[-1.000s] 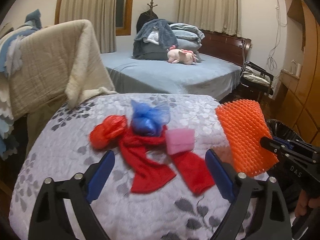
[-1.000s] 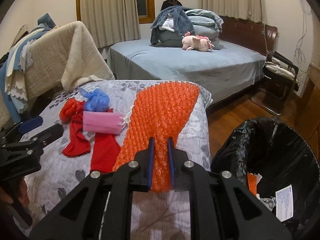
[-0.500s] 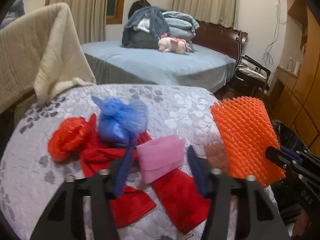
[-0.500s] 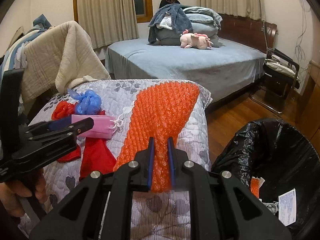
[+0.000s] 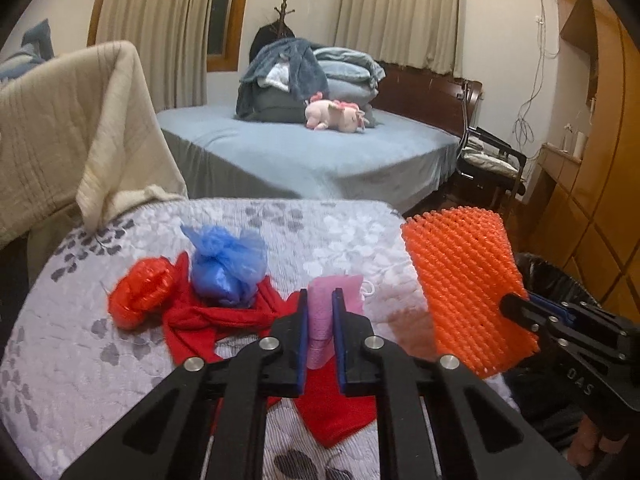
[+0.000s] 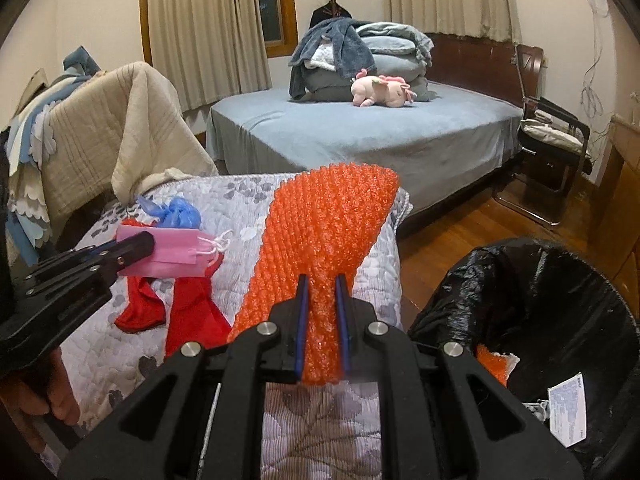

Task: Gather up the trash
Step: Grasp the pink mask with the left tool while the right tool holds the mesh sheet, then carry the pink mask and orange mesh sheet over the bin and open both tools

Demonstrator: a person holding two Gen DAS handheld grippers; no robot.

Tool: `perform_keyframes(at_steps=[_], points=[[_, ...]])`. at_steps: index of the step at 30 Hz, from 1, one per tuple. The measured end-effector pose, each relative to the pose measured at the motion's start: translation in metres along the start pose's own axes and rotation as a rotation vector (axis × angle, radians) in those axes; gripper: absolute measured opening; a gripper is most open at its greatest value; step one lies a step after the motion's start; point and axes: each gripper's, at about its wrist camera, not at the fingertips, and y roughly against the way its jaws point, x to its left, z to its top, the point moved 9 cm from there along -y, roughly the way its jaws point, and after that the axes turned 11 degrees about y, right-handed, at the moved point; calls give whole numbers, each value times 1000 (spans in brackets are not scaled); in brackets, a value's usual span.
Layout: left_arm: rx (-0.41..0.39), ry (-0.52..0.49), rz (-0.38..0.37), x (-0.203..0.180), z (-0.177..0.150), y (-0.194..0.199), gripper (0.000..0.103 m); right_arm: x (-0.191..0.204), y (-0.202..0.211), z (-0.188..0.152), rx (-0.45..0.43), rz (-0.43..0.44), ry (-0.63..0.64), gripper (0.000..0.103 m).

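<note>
Left gripper (image 5: 320, 312) has just been closing, and its 2 blue pads now pinch the pink face mask (image 5: 334, 300) between them, the mask standing up off the red cloth (image 5: 200, 320) on the floral quilt (image 5: 60, 344). From the right wrist view the same mask (image 6: 168, 254) juts sideways out of the left gripper (image 6: 134, 246), ear loops dangling at its free end. Right gripper (image 6: 322, 312) is clamped narrow on the orange bubble wrap sheet (image 6: 328, 232), which hangs beside the quilt's edge.

The black-lined trash bin (image 6: 600, 288) sits just to the right of the quilt, mouth open, with an orange scrap and a white printed slip (image 6: 568, 408) already in it. That makes the step in hand, as I read it, carrying both catches over and dropping them.

To do it well: lift the mask clear before swinging, so the loops don't snag the red cloth. Bring the bubble wrap over first, since it's nearest the bin, and let go only once the sheet is over the opening; it's light and may drift. Still waiting on the quilt: a blue plastic bag (image 5: 228, 268) and a crumpled red plastic bag (image 5: 144, 288).

Writing: "DAS" shows on the right gripper's body (image 5: 580, 378) in the left view. The slip's print is too small to read.
</note>
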Motion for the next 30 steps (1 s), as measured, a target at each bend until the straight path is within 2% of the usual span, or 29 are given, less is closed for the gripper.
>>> perform_keyframes(at_steps=[15, 30], points=[[-37, -46, -3, -45, 16, 39, 11, -34, 55, 5, -35, -41, -22, 12], [-38, -95, -118, -130, 14, 52, 11, -103, 110, -6, -51, -145, -76, 12]])
